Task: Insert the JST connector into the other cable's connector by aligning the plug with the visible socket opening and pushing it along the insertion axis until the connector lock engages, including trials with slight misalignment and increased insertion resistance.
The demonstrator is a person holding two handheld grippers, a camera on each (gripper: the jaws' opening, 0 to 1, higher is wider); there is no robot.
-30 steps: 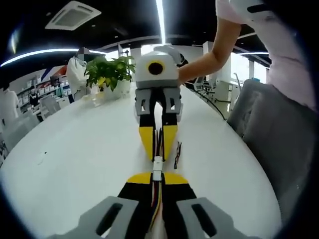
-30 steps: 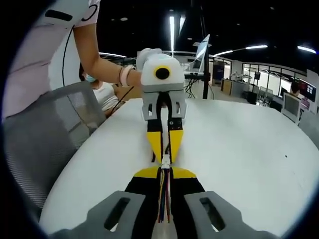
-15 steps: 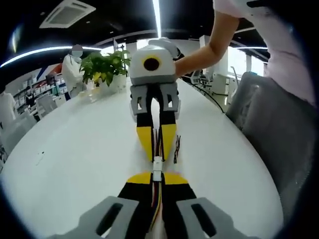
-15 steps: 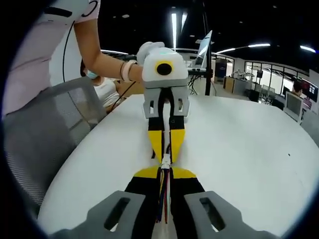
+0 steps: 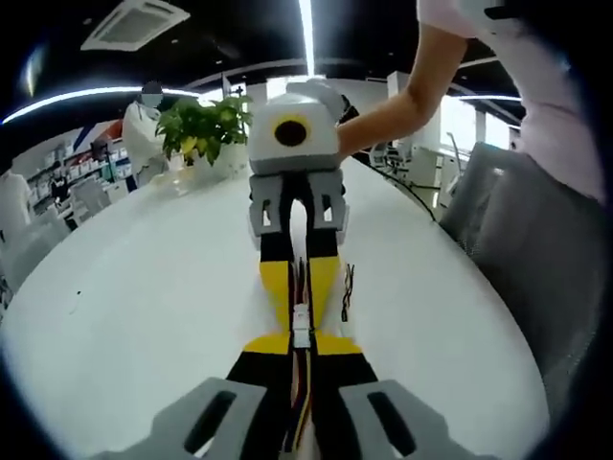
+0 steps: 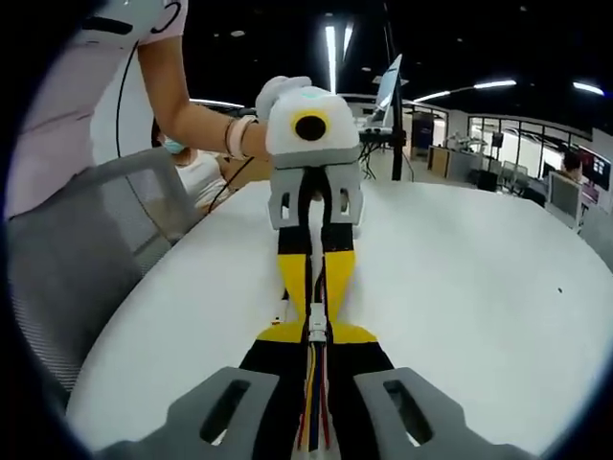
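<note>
Fingers, left gripper point(image 5: 299, 347): yellow-tipped, black-backed, pinched shut on a cable, its small white JST connector point(image 5: 301, 322) projecting just beyond the tips. Fingers, right gripper point(image 6: 316, 337): same build, clamped on the other cable, white connector point(image 6: 317, 319) at the tips. Both grippers meet nose to nose above the counter point(image 5: 144, 287), near its edge by a grey mesh chair point(image 6: 86, 249); housings touching, lock state too small to tell.

Handling: likely the seating push. Keep both cables collinear, press straight along the axis, avoid twisting.

Materials: connectors hard moulded plastic; wires thin, multicoloured, flexible; counter smooth, glossy white; spare dark wires point(image 5: 347, 290) lying beside.
</note>
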